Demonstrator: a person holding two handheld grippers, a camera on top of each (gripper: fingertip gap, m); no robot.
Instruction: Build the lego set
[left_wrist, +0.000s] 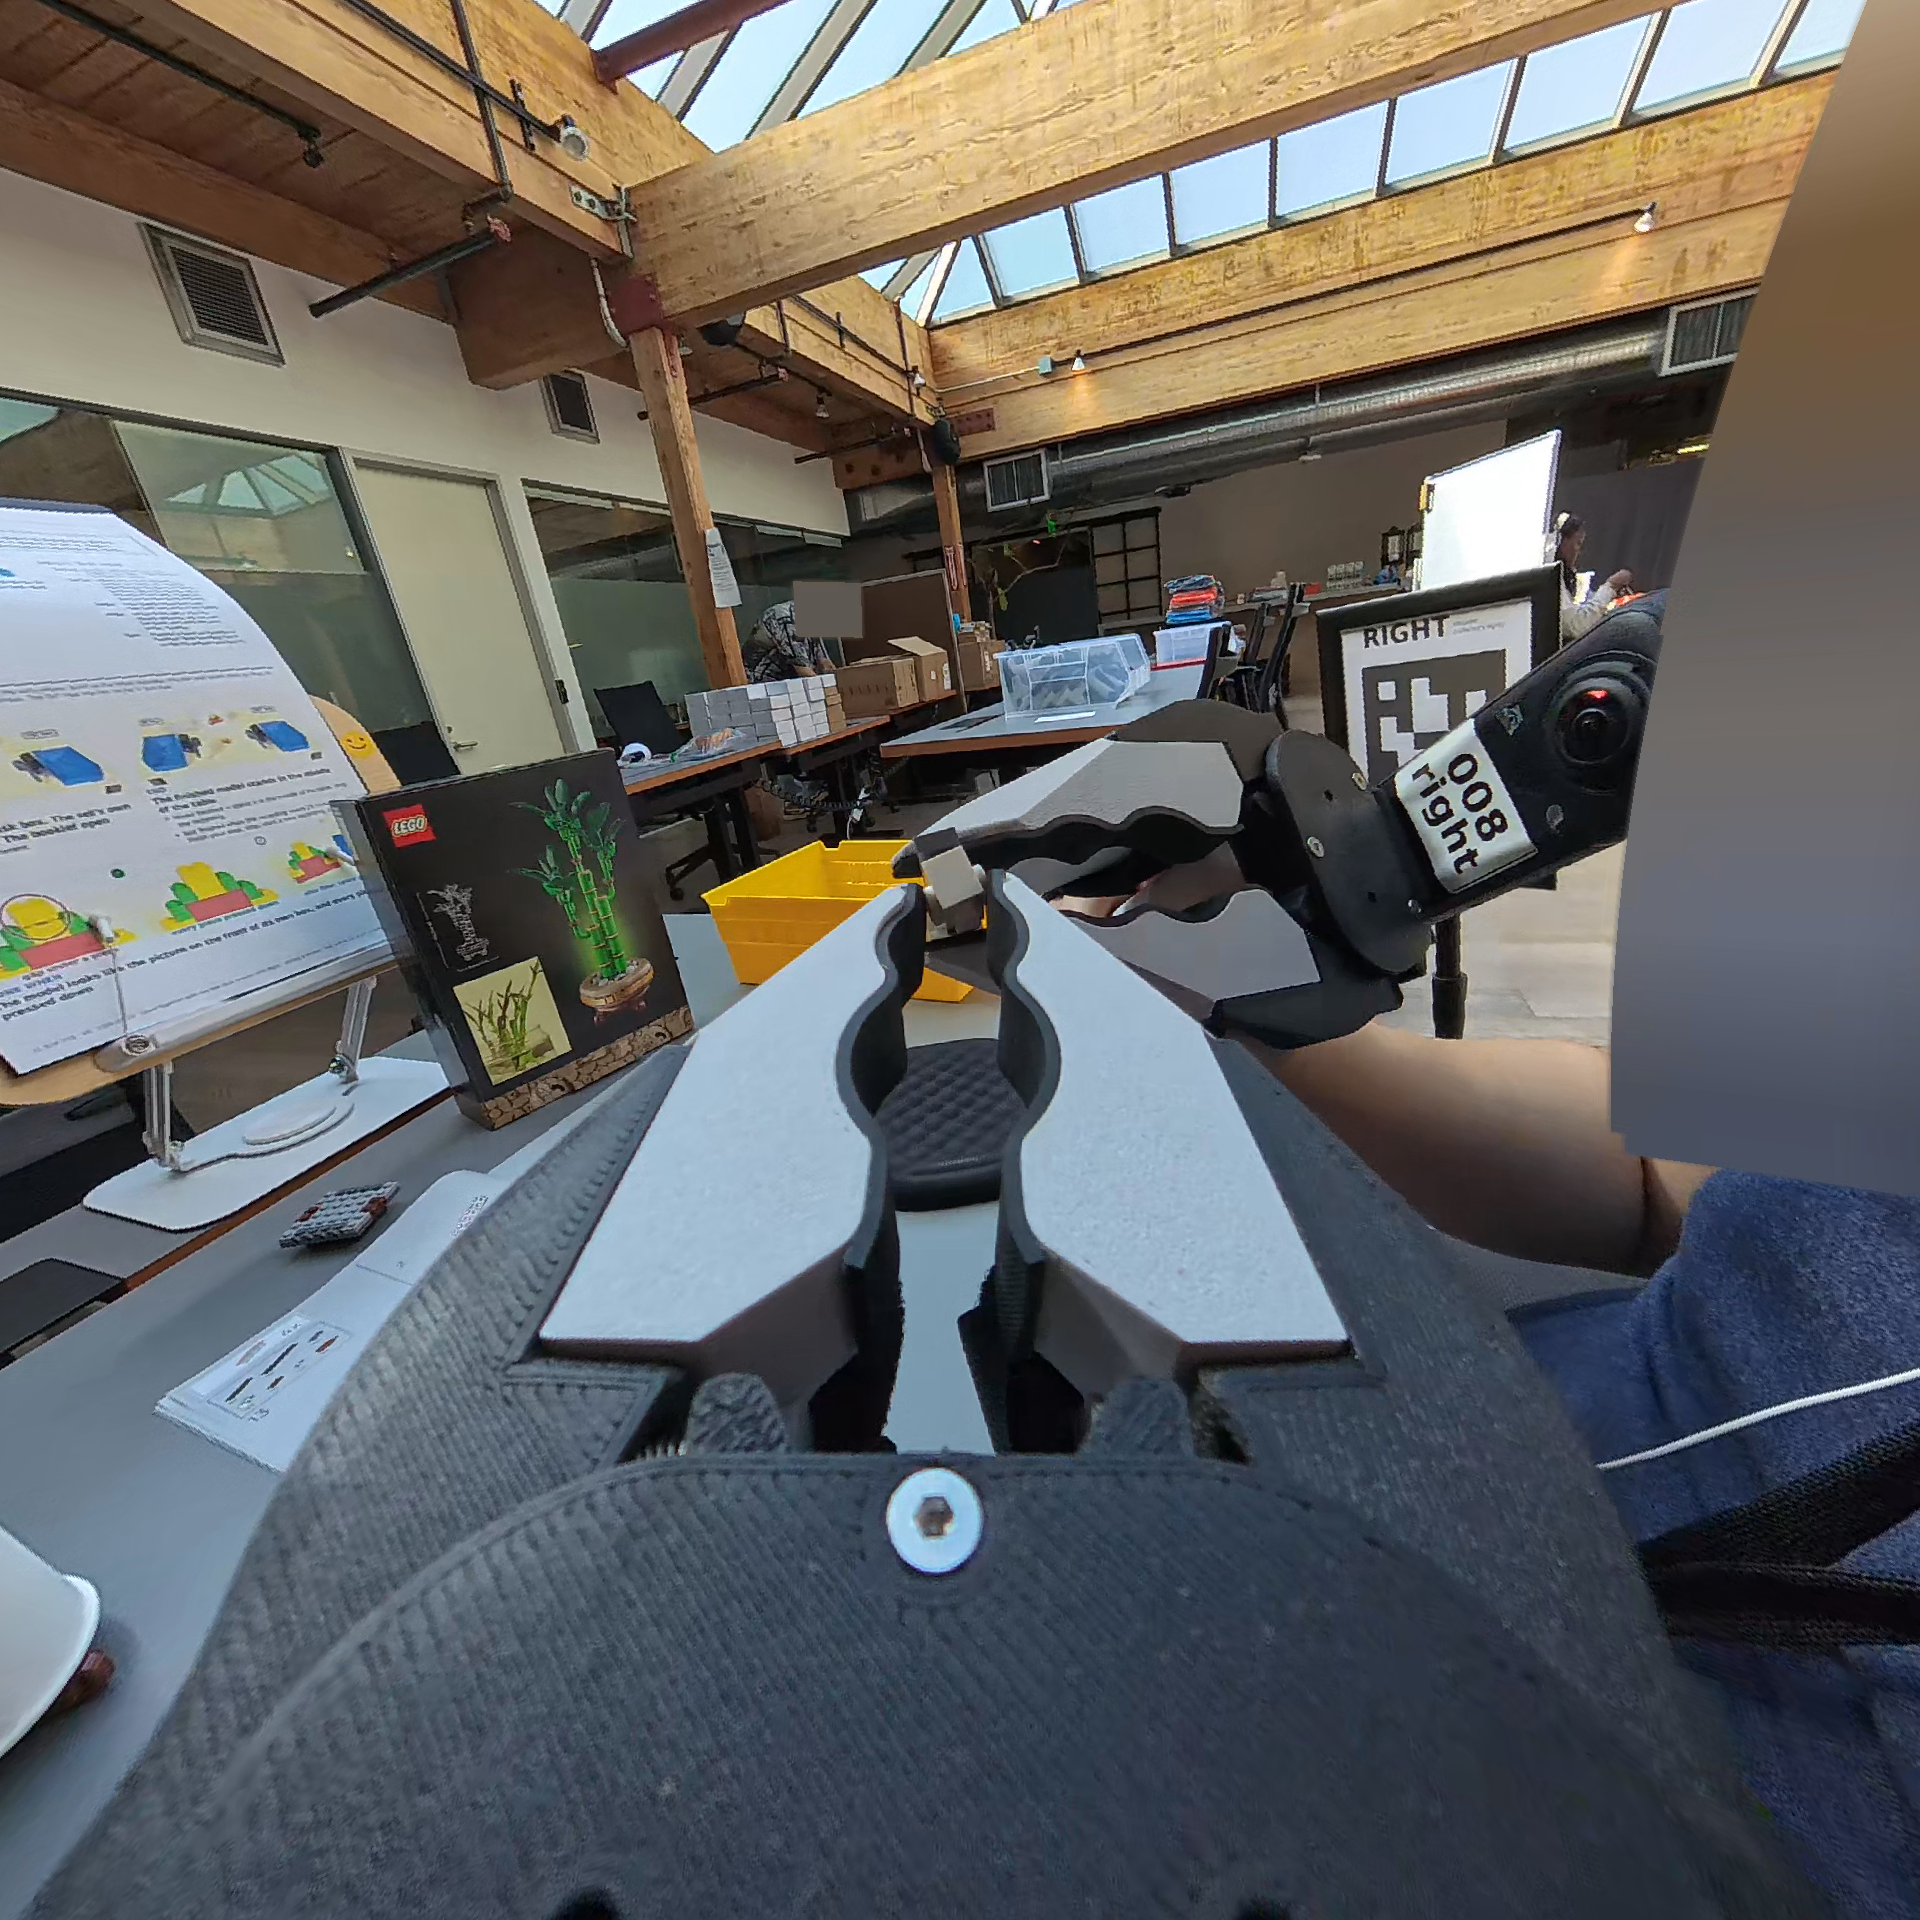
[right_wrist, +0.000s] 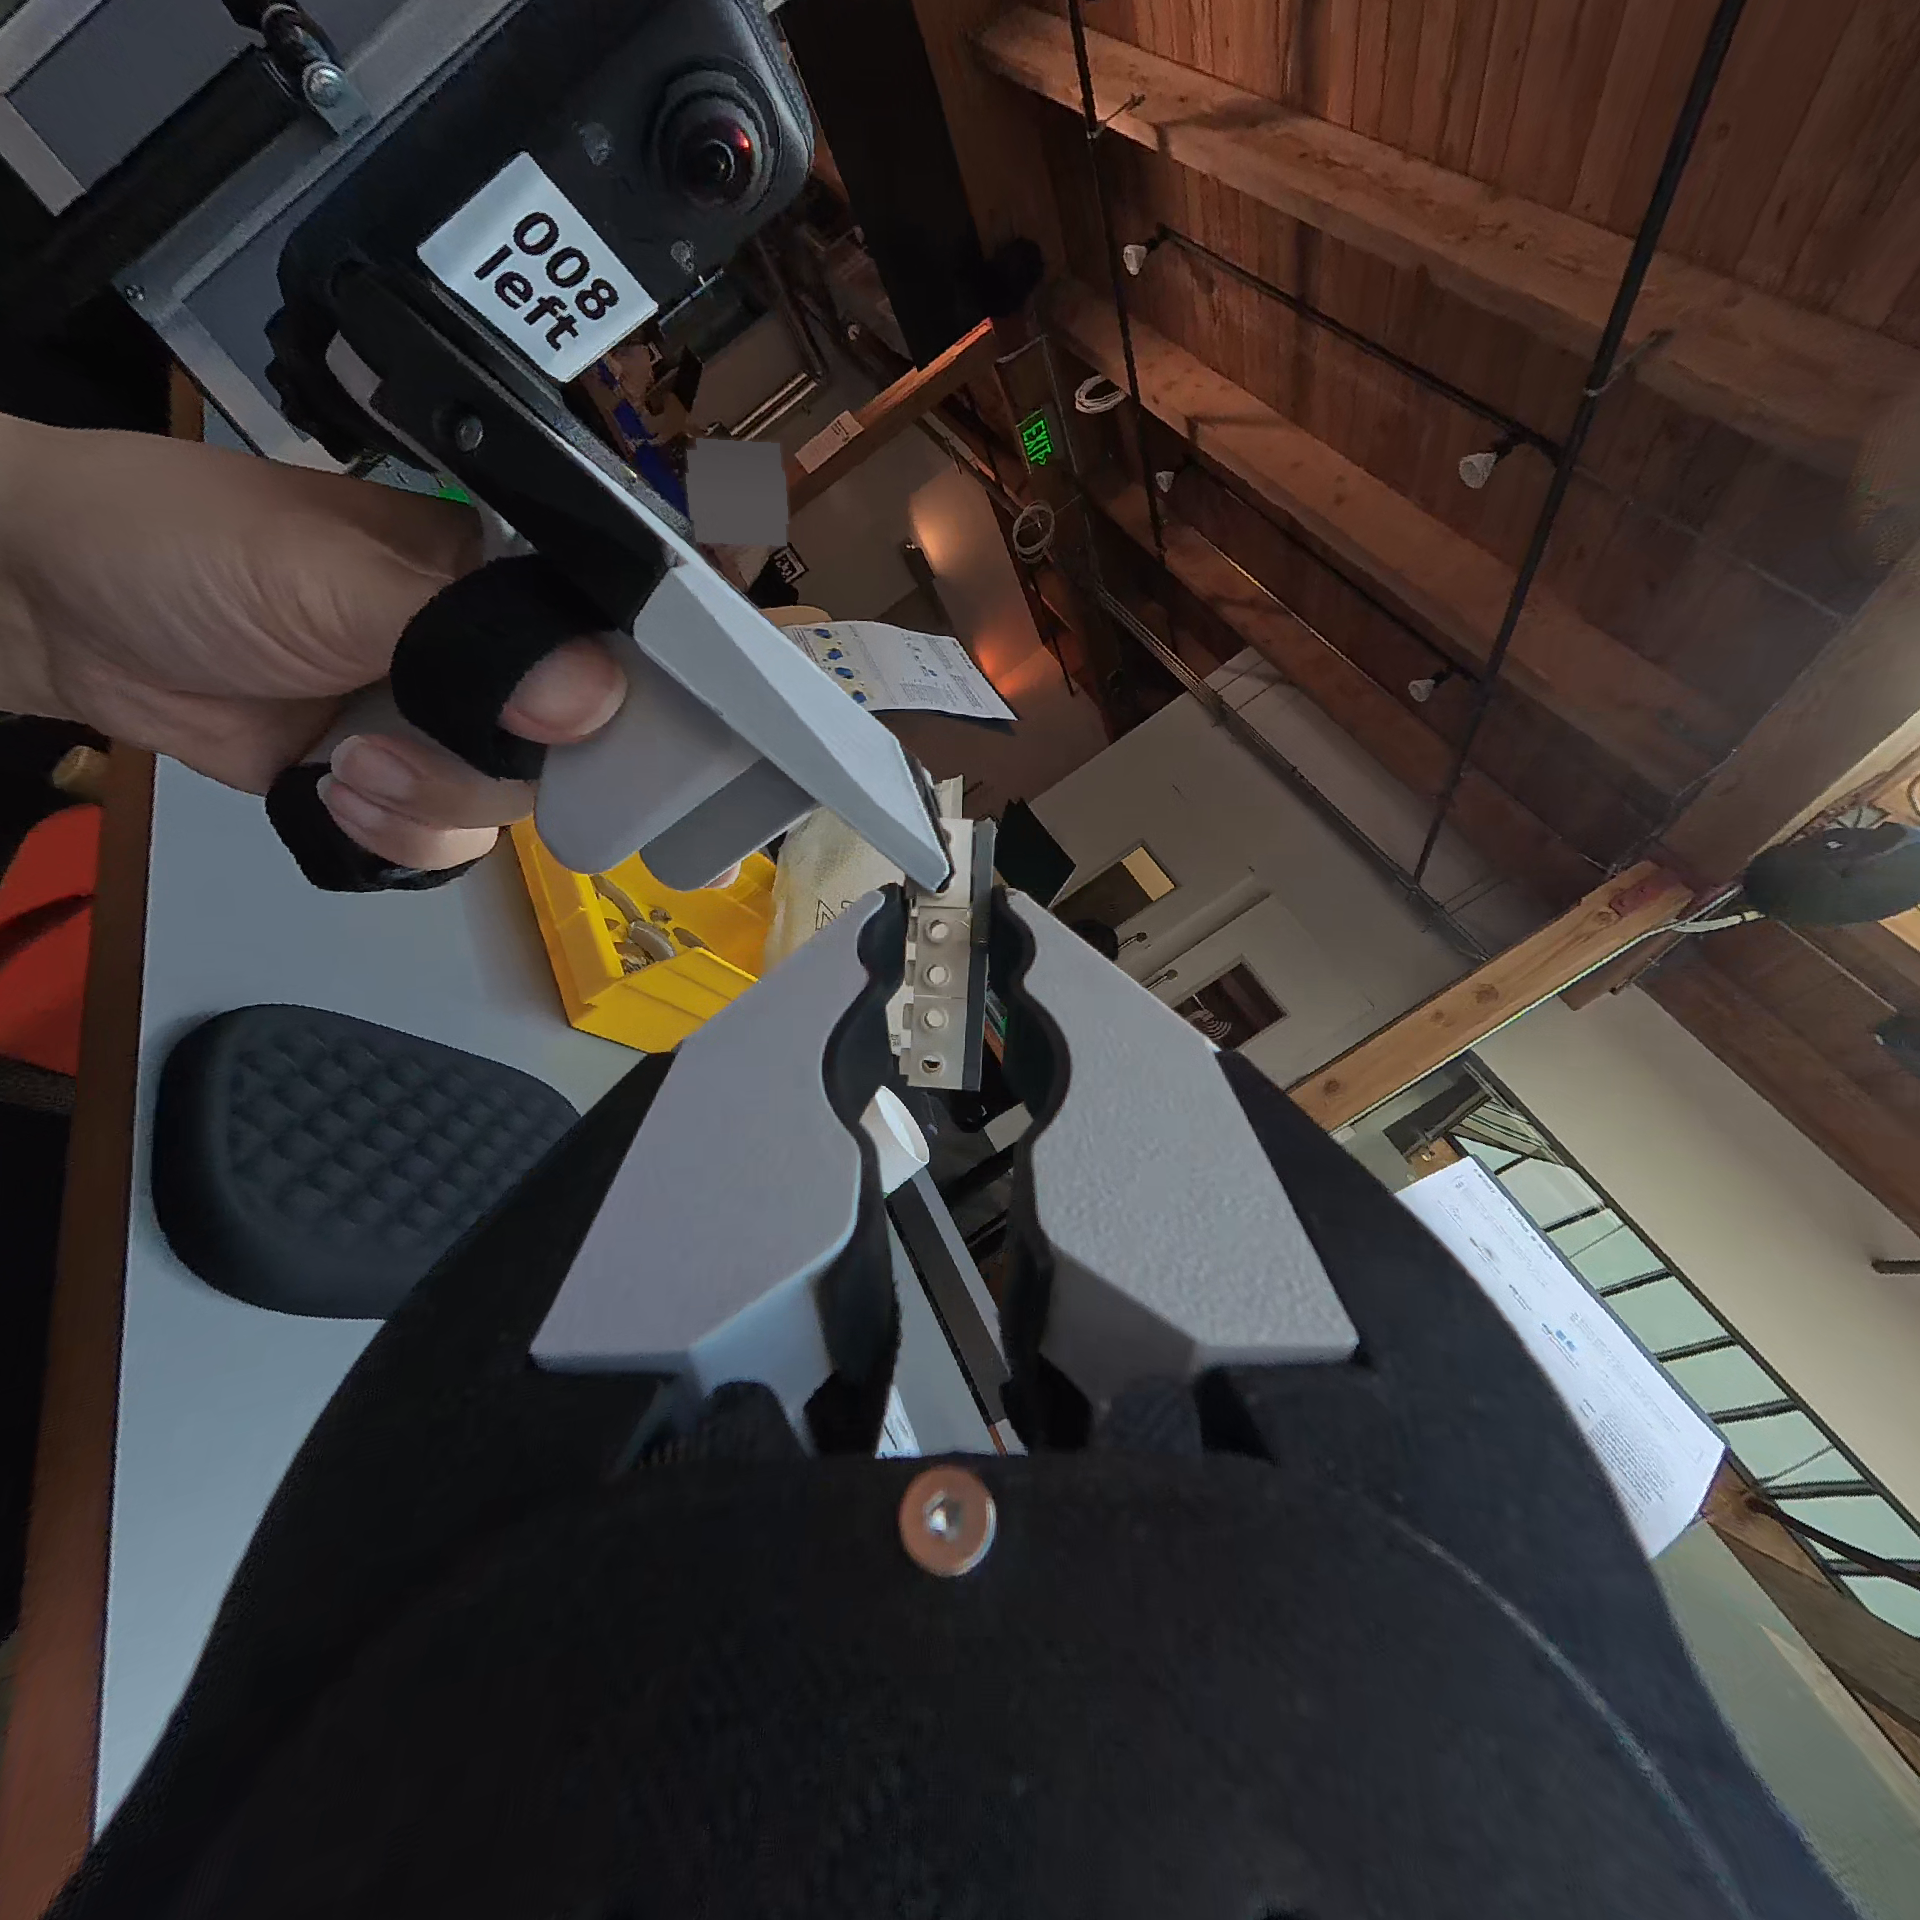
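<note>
lego box (left_wrist: 520, 935) left of parts bin (left_wrist: 821, 914), booklet (left_wrist: 301, 1351) before box

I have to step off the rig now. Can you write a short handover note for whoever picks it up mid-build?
Right gripper: shut on the light grey brick strip, held up off the table.
Left gripper: tips closed on the strip's far end; both grippers meet there.
On the table: yellow parts bin, set box, small dark studded plate, instruction sheet.
Done: one short strip assembled, by the look of it.
Left: finish this joint, then most of the build.
</note>
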